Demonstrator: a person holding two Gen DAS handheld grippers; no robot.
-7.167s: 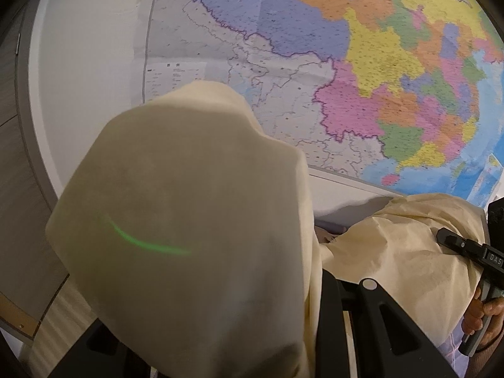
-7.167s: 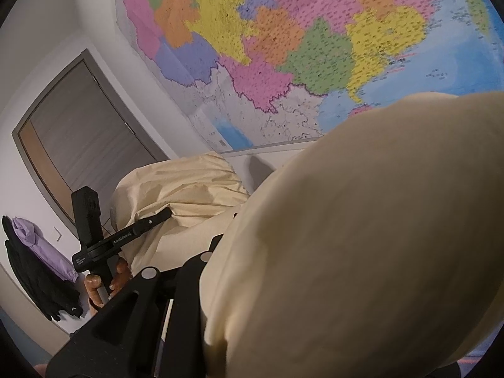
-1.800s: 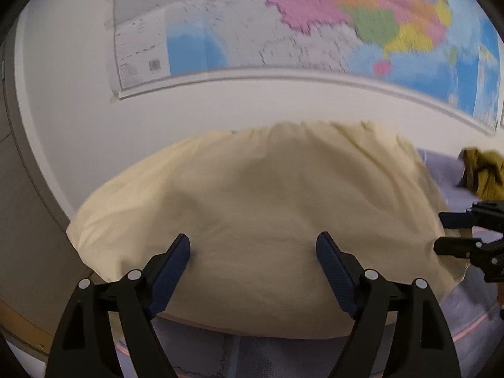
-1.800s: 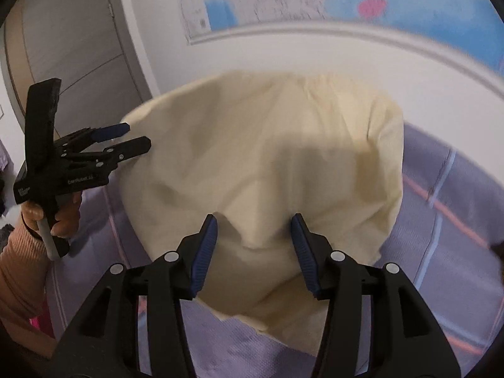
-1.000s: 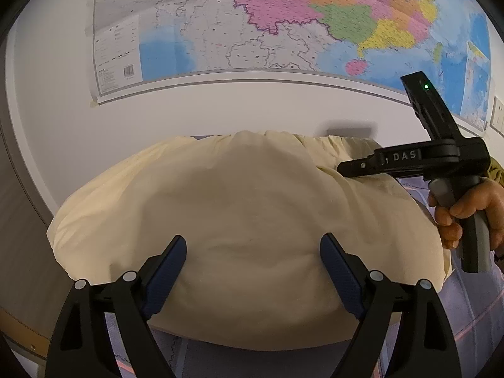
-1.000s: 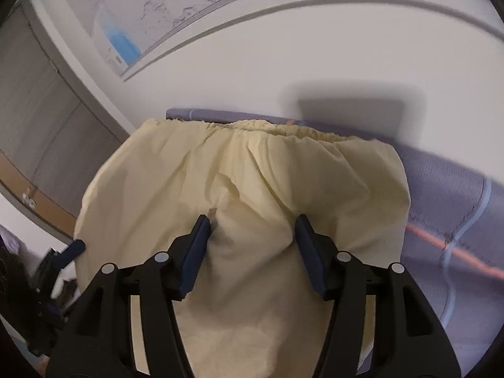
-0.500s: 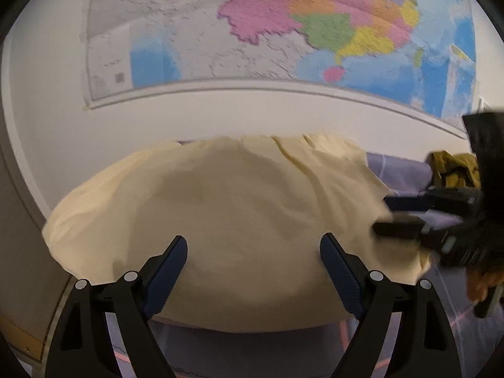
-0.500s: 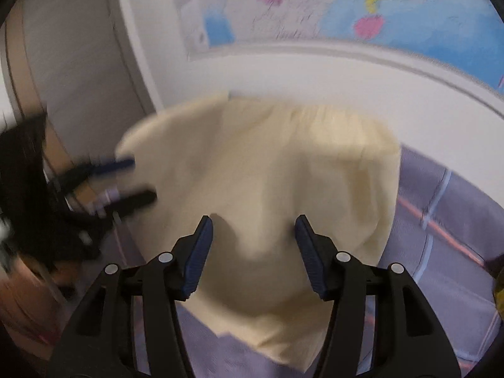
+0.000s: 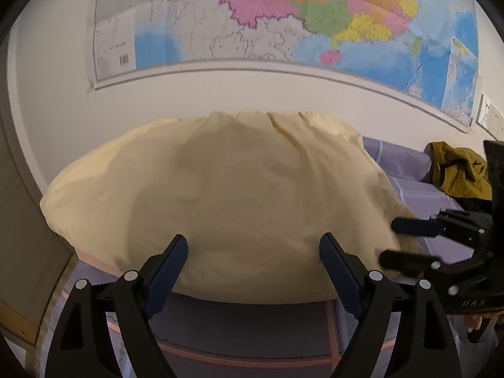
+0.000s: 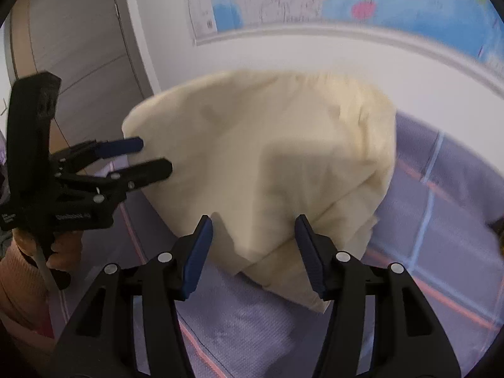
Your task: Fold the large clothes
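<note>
garment [image 9: 226, 195] on bed [image 9: 252, 330], map [image 9: 283, 15] behind

Each wrist camera looks forward and down between its own tongs, close over the cloth [image 9: 226, 195] toward the map [image 9: 283, 15] wall; both share cloth, map, and the other gripper at one side

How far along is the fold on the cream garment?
Done: the cream garment lies doubled on the purple bedspread, layered edges showing at its near corner. In hand: nothing; the left gripper and right gripper are both open and empty above it. Left: probably another fold, and the olive garment is unfolded.
</note>
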